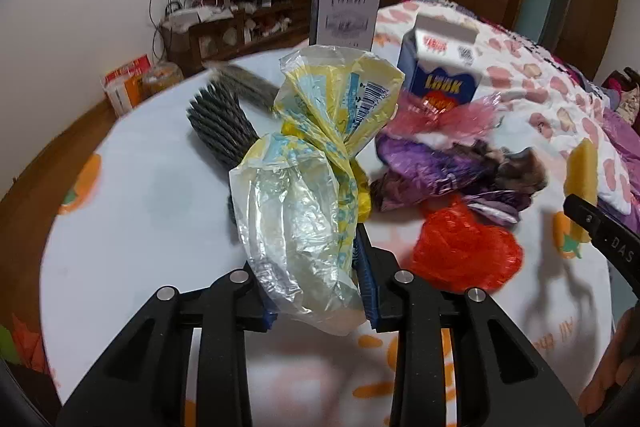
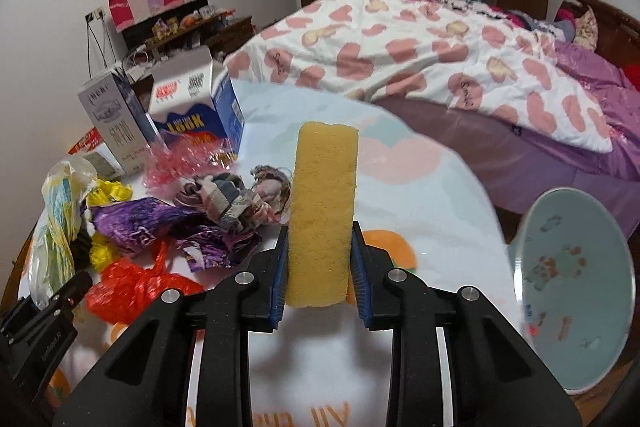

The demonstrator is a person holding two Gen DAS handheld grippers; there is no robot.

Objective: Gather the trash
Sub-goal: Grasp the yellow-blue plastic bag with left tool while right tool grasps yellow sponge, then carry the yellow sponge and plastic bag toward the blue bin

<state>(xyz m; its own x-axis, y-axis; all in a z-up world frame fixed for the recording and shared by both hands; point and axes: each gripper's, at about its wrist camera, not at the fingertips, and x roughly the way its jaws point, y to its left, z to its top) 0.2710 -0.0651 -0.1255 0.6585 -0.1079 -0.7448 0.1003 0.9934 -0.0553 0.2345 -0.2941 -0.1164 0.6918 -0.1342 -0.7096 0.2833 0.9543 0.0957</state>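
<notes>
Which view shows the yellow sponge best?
The right wrist view: the sponge stands upright, centred, clamped in the right gripper. The left wrist view shows only a strip of it at the right edge.

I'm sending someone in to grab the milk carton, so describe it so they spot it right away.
Start at the round table with the white orange-print cloth beside the bed. At its far edge two cartons stand behind the crumpled pink wrapper. The milk carton is the blue-and-white gable-top carton with yellow lettering and a red logo; its neighbour, the grey rectangular carton, is plain and pale.
</notes>
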